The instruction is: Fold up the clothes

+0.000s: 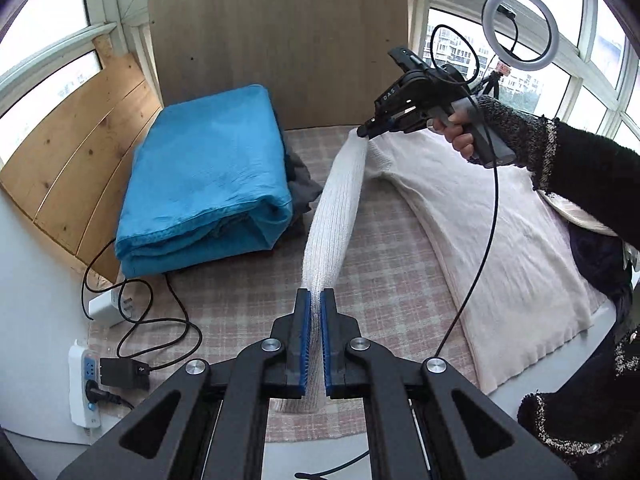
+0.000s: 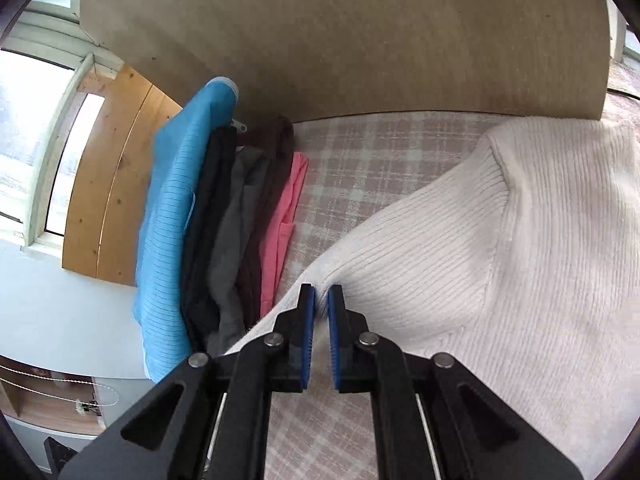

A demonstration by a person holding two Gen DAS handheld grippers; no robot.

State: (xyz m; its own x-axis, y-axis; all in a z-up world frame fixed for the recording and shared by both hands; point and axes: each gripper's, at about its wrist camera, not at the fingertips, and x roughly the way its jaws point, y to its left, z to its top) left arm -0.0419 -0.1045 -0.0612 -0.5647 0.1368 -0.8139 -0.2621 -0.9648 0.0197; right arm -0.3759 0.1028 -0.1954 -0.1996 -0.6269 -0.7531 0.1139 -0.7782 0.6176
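A white ribbed sweater (image 1: 500, 232) lies spread on the checked bed cover (image 1: 248, 292). Its sleeve (image 1: 336, 208) is stretched in the air between the two grippers. My left gripper (image 1: 316, 300) is shut on the cuff end of the sleeve. My right gripper (image 1: 366, 130), held by a hand in a dark knit sleeve, is shut on the sleeve near the shoulder. In the right wrist view the right gripper (image 2: 322, 298) pinches the ribbed sweater (image 2: 500, 240) at a raised fold.
A folded blue blanket (image 1: 208, 184) lies at the left on a stack of dark, grey and pink clothes (image 2: 256, 220). A power strip (image 1: 82, 384), charger and black cables lie at the front left. A wooden headboard (image 1: 280, 40) and a ring light (image 1: 520, 28) stand behind.
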